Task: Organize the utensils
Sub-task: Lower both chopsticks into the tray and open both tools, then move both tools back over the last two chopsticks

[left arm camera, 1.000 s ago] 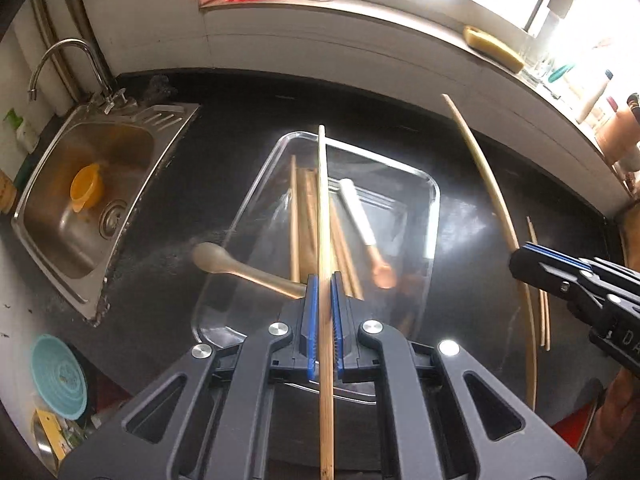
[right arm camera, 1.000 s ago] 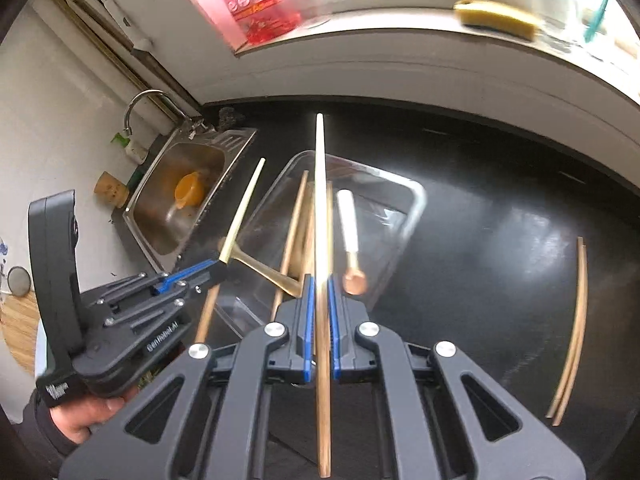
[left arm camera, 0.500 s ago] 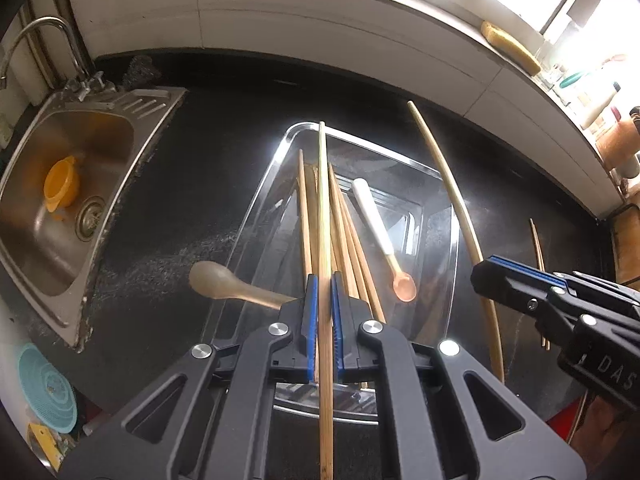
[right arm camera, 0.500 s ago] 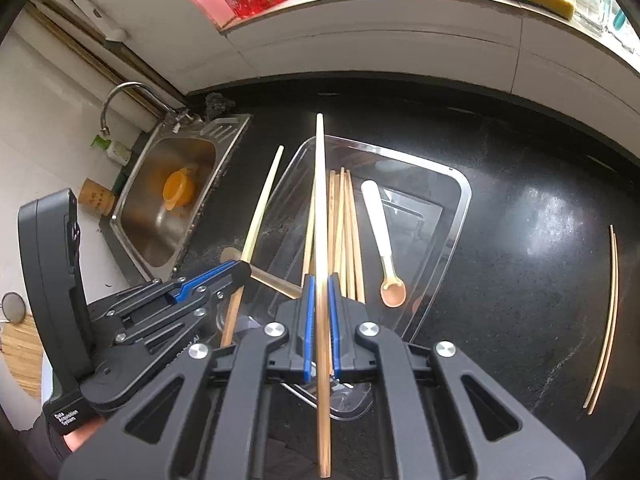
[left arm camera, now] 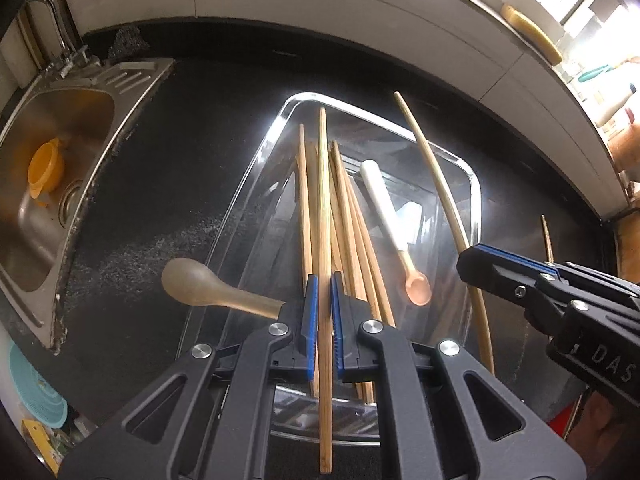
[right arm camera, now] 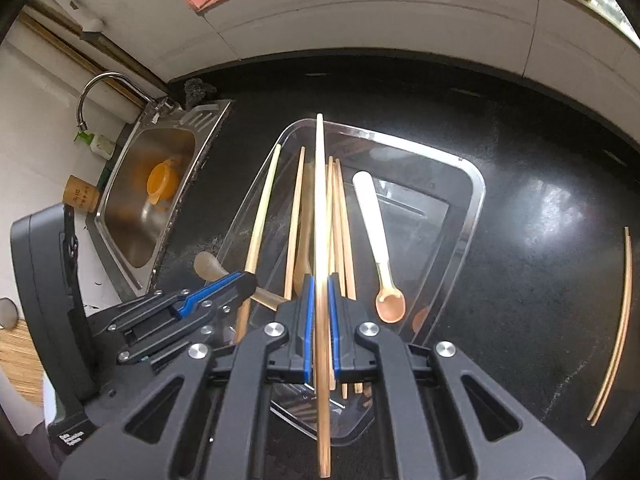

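Left gripper (left arm camera: 323, 312) pinching one chopstick (left arm camera: 324, 220), right gripper (right arm camera: 320, 312) pinching another chopstick (right arm camera: 320, 216). Both sticks over clear tray (left arm camera: 474, 184), long axes along tray length, parallel to chopsticks lying inside. Likely straight down and release; loose pair (right arm camera: 616, 320) well right, nearer right gripper.

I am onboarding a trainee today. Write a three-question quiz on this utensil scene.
1. True or false: each hand-held gripper, left and right, is shut on a chopstick.
2. What lies beside the chopsticks in the clear tray? A) white-handled spoon B) fork C) knife
3. Fill in: the orange cup sits in the ____.

Key: 1 true: left chopstick, right chopstick. 2 A, the white-handled spoon. 3 sink.
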### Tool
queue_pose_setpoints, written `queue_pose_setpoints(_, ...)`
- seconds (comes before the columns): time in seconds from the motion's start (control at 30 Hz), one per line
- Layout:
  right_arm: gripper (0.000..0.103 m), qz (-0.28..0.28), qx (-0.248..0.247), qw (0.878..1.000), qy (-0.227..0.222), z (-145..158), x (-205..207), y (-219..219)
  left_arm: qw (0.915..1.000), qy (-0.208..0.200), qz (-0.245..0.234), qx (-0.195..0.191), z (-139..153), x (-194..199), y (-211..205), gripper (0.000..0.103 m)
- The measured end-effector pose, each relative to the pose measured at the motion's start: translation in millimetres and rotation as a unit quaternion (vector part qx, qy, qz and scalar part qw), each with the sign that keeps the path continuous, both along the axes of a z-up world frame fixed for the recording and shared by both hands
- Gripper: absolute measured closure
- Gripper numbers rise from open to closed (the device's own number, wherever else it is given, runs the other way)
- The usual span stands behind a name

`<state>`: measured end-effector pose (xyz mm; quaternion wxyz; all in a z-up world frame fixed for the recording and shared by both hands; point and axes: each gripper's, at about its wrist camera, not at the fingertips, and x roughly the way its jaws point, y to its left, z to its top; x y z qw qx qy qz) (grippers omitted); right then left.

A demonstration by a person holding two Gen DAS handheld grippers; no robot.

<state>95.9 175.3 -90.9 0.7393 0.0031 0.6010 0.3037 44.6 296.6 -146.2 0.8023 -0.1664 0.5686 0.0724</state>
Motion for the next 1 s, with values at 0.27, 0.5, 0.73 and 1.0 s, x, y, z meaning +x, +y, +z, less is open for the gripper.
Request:
queue_pose_setpoints(0.27,0.028,-0.028,0.019,0.999,-0.029,16,12,-23,0.9987,-0.028,0.022,0.038,11,-1,9,0.015)
queue_pose_setpoints(0.5,0.029,-0.034,0.029,0.998,-0.041,28,5,-48,0.9979,-0.032,0.045,0.033,25,-14,13,0.015)
queue_pose_setpoints(0.73,0.029,-0.049,0.034,0.997,-0.051,38,-3,-99,0.9970,-0.035,0.053,0.045,37,-22,-8,0.015)
queue_pose_setpoints(1.0,0.029,-0.088,-0.004,0.992,-0.095,57,-15,-209,0.9977,-0.056,0.007,0.037,57,-13,-101,0.013)
